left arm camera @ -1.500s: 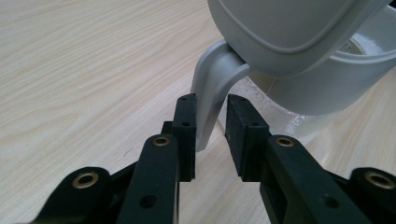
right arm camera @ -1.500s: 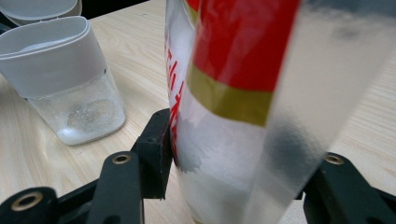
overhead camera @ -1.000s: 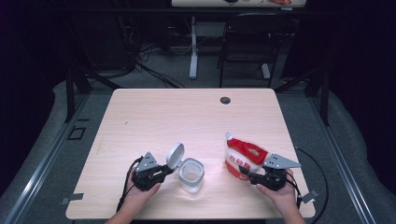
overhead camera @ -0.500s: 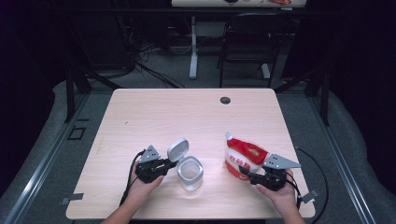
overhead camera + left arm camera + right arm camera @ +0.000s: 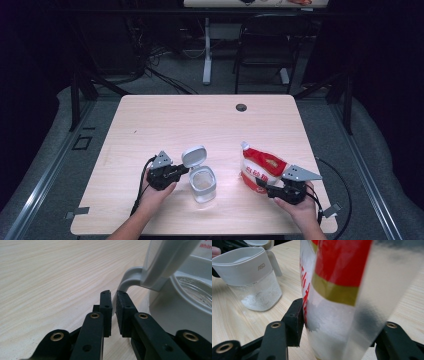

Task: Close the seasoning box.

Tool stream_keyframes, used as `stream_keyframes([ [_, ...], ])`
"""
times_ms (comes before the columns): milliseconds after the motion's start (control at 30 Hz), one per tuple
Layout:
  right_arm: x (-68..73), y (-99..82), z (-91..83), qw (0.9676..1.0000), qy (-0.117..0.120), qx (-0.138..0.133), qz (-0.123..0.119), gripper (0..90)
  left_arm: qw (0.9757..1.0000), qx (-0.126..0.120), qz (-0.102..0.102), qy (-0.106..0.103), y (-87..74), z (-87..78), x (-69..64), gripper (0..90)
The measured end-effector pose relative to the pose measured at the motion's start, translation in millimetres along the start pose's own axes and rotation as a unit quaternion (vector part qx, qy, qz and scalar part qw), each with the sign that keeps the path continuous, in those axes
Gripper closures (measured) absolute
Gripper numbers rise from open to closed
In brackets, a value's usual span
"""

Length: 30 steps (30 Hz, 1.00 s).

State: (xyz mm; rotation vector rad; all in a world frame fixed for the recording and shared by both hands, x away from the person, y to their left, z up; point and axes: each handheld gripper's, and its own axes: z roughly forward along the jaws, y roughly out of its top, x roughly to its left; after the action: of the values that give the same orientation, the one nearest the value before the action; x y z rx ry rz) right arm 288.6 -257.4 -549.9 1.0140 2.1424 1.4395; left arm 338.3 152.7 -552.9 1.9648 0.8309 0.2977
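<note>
A clear jar (image 5: 204, 186) with a grey collar stands near the table's front, its flip lid (image 5: 194, 156) raised open. My left gripper (image 5: 186, 171) lies low at the jar's left side. In the left gripper view its jaws (image 5: 113, 293) have just been closing to a thin slit with nothing between them. The jar's grey handle (image 5: 128, 277) curves just beyond the tips, below the lid (image 5: 165, 257). My right gripper (image 5: 262, 184) is shut on a red and white bag (image 5: 260, 165). The bag (image 5: 337, 277) stands upright between the pads (image 5: 297, 320), and the jar (image 5: 254, 277) holds a little white powder.
The light wooden table (image 5: 200, 120) has a dark cable hole (image 5: 241, 107) near its far edge. Behind it stand a white desk leg (image 5: 207, 50) and a black chair (image 5: 265, 45). Cables trail from both grippers over the front edge.
The left gripper has shifted a little toward the jar and away from the front edge. The lid has tipped further back and open. The right gripper and bag have stayed still.
</note>
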Motion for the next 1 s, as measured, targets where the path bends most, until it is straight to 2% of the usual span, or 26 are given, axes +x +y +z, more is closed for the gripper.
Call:
stream_keyframes([
  [100,0.4,-0.2,0.2,1.0000,-0.001,-0.001,0.001,47.0,1.0000,0.002,0.001,-0.007,0.0,-1.8,-1.8,82.8],
  [667,0.6,-0.7,4.6,0.9999,-0.003,-0.007,0.007,43.8,0.9999,0.004,-0.003,-0.014,-4.1,-13.3,-2.3,80.0],
  [867,-0.1,-0.4,5.3,1.0000,-0.001,-0.007,0.007,45.0,0.9999,0.001,-0.006,-0.010,-4.6,-15.7,-0.6,78.5],
  [967,1.6,0.7,5.9,0.9999,-0.008,-0.004,0.010,47.5,0.9999,0.003,-0.007,-0.008,-4.6,-17.0,0.2,78.0],
  [1000,2.5,1.3,6.0,0.9999,-0.010,-0.002,0.004,48.1,0.9999,0.002,-0.009,-0.010,-4.8,-17.1,0.5,77.7],
])
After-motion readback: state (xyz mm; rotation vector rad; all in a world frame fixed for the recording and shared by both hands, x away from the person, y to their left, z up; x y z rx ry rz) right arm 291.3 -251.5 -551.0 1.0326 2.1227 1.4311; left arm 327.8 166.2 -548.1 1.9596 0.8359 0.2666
